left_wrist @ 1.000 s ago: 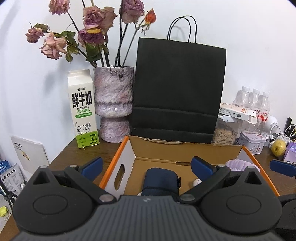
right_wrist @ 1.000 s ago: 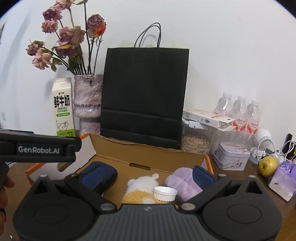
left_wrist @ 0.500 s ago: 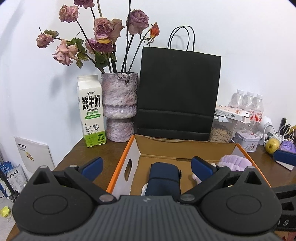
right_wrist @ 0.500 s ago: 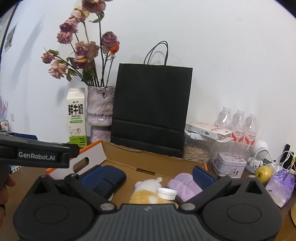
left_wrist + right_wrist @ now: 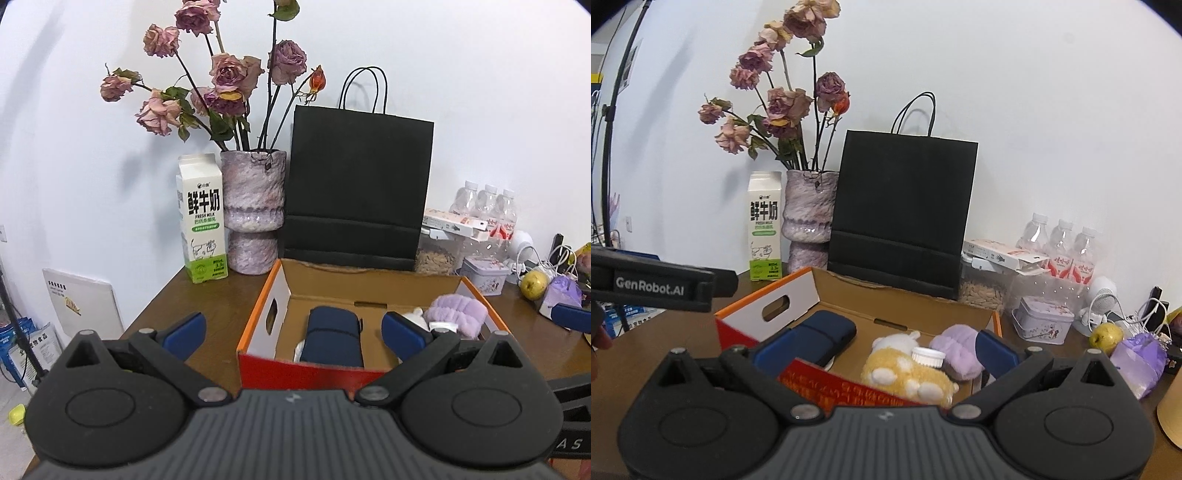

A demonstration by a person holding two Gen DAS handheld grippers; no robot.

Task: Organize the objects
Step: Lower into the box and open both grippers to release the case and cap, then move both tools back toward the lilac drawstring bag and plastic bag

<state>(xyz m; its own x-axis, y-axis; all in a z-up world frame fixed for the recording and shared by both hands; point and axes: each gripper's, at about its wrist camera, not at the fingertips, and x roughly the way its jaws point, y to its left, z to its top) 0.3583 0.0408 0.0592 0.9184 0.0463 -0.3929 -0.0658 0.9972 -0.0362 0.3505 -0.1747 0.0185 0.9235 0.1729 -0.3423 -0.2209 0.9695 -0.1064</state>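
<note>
- Left tongs (image 5: 291, 330): released, nothing between the blue pads, held above the near edge of the cardboard box (image 5: 258, 314).
- Right tongs (image 5: 884, 347): likewise released and empty, over the same box.
- Box contents, left to right: navy pouch (image 5: 334, 338), yellow plush toy (image 5: 905, 369) with a white cap (image 5: 928, 357) on it, purple fluffy item (image 5: 956, 350).
- Far side of the tabletop (image 5: 218, 306): milk carton (image 5: 201, 218), vase (image 5: 253, 210), black paper bag (image 5: 356, 188).

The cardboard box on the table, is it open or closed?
Open. The cardboard box has no lid over it, and the navy pouch, plush toy and purple headband inside show from above.
</note>
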